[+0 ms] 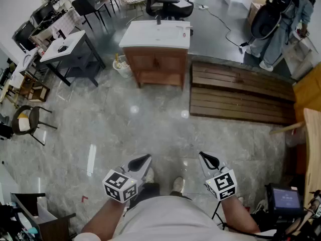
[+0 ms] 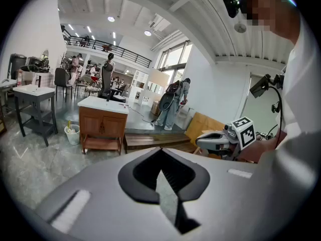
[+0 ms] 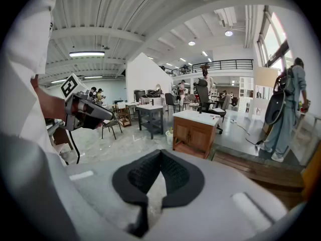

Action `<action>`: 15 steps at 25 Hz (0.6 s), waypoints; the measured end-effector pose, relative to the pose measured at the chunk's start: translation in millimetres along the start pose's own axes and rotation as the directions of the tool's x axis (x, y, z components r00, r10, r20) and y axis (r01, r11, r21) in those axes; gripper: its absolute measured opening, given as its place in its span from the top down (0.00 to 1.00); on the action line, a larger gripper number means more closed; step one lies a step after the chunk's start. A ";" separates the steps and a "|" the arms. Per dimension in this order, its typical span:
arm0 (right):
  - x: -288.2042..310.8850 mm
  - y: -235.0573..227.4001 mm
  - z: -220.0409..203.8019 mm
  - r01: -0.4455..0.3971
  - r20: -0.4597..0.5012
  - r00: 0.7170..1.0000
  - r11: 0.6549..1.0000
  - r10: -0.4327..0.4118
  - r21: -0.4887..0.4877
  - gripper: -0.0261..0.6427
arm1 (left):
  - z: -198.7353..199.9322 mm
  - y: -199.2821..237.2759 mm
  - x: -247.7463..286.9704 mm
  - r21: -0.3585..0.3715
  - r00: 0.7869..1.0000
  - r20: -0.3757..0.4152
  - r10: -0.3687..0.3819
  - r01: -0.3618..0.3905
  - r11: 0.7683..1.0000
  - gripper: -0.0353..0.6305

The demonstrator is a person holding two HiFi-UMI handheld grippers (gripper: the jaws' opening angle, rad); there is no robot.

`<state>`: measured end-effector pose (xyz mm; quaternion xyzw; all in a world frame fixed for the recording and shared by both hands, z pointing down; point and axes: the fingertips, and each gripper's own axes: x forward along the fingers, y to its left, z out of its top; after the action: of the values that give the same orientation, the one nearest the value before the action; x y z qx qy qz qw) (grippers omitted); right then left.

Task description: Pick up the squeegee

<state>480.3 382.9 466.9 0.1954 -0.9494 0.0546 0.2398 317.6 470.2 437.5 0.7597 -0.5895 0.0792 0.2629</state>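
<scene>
Two hand-held grippers sit low in the head view, the left hand-held gripper [image 1: 142,160] and the right hand-held gripper [image 1: 208,159]. They are side by side and apart, over the marble floor [image 1: 110,124]. Only this view shows the person's shoes [image 1: 177,184] between them. Each gripper view shows what the head view cannot. The left one's jaws [image 2: 160,152] are pressed together at the tips with nothing between them. The right one's jaws [image 3: 160,154] are likewise closed and empty. Each gripper view also catches the other gripper off to one side.

Well ahead of both grippers stands a wooden vanity [image 1: 156,64] with a white tabletop [image 1: 150,34]. A small reddish item [image 1: 183,30] lies near the tabletop's right edge. It is too small to tell whether it is the squeegee, and no view shows the squeegee plainly. A pale bin [image 1: 120,67] stands just left of the vanity. A slatted wooden platform [image 1: 241,92] lies ahead of the right gripper. Bare floor fills the stretch between the grippers and the vanity. Far ahead to the right, a person with a backpack [image 1: 281,24] stands bent over. A grey desk [image 1: 65,46] stands ahead to the left.

Both forearms reach out from the torso, and the grippers point forward and slightly down.
</scene>
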 end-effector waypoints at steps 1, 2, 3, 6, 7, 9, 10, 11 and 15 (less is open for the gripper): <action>2.3 -1.7 0.7 0.004 0.002 1.000 1.000 -0.004 -0.004 0.96 | 1.9 1.9 2.5 0.009 1.000 0.008 -0.004 0.004 1.000 0.94; 4.9 -2.7 1.6 0.007 0.004 1.000 1.000 -0.007 -0.008 0.96 | 3.8 4.1 4.3 0.016 1.000 0.016 -0.008 0.008 1.000 0.94; 8.0 -2.3 2.7 0.009 0.005 1.000 1.000 -0.009 -0.011 0.96 | 5.7 6.8 5.1 0.021 1.000 0.023 -0.012 0.012 1.000 0.94; 22.9 7.9 11.7 0.005 0.003 1.000 1.000 -0.005 -0.014 0.96 | 13.4 19.8 -1.5 0.030 0.999 0.043 -0.025 0.024 0.999 0.94; 29.5 12.3 16.7 0.003 0.002 1.000 1.000 -0.003 -0.020 0.96 | 15.9 26.2 -5.5 0.032 0.998 0.048 -0.028 0.027 0.999 0.94; 44.3 20.0 28.6 0.004 0.004 1.000 0.999 -0.004 -0.036 0.96 | 19.8 42.8 -13.3 0.027 0.998 0.059 -0.031 0.030 0.999 0.94; 52.5 24.2 35.2 0.004 0.005 1.000 0.999 -0.004 -0.042 0.96 | 21.9 52.8 -17.5 0.021 0.997 0.066 -0.031 0.030 0.999 0.94; 61.0 28.9 42.3 0.005 0.006 1.000 0.999 -0.005 -0.048 0.96 | 24.6 63.5 -22.2 0.016 0.997 0.074 -0.031 0.030 0.999 0.94; 94.9 43.7 67.9 0.041 -0.003 0.999 0.997 -0.041 -0.070 0.96 | 40.3 101.0 -40.2 0.021 0.993 0.105 -0.044 0.042 0.999 0.94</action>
<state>356.7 376.9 452.1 0.2063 -0.9459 0.0171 0.2498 203.5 467.8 416.9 0.7777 -0.5853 0.0389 0.2259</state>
